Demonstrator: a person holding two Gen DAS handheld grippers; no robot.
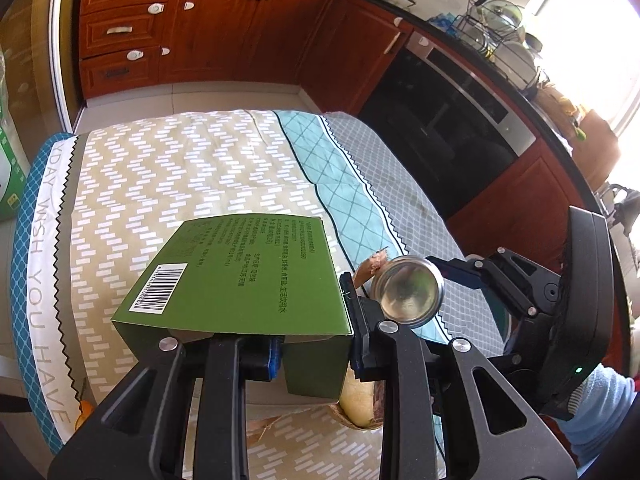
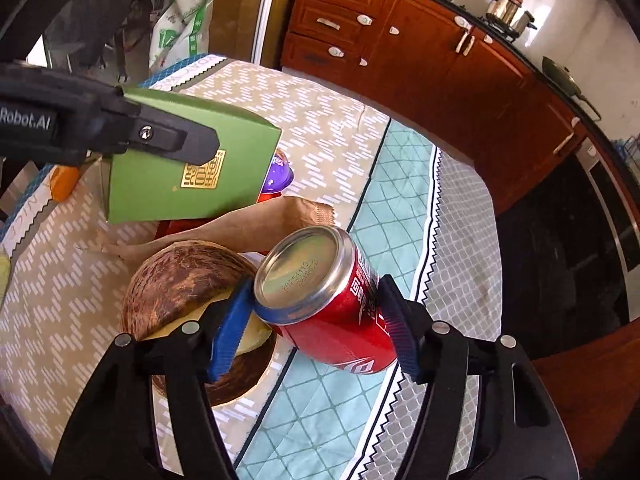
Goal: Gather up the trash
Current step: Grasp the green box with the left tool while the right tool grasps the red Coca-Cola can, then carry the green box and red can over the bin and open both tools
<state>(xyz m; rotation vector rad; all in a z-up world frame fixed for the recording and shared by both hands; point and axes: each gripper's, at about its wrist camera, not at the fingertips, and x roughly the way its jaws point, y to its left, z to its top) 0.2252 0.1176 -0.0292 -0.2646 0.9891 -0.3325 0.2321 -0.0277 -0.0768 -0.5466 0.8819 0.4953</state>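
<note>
My left gripper (image 1: 312, 328) is shut on a green carton (image 1: 240, 272), one finger inside its open end and the other against its outer wall. The carton (image 2: 188, 168) hangs tilted above the table, with a left gripper finger (image 2: 180, 140) across its top. My right gripper (image 2: 314, 292) is shut on a red cola can (image 2: 320, 320); both blue pads press its sides and its silver base faces the camera. In the left wrist view that can (image 1: 412, 292) shows just right of the carton.
A patterned cloth (image 1: 180, 168) covers the table. Under the can lie a round brown-and-cream piece (image 2: 184, 280) and a crumpled brown paper bag (image 2: 256, 228). A purple-lidded cup (image 2: 278, 172) sits behind the carton. Red-brown cabinets (image 1: 224, 28) and a black oven (image 1: 440, 132) stand beyond.
</note>
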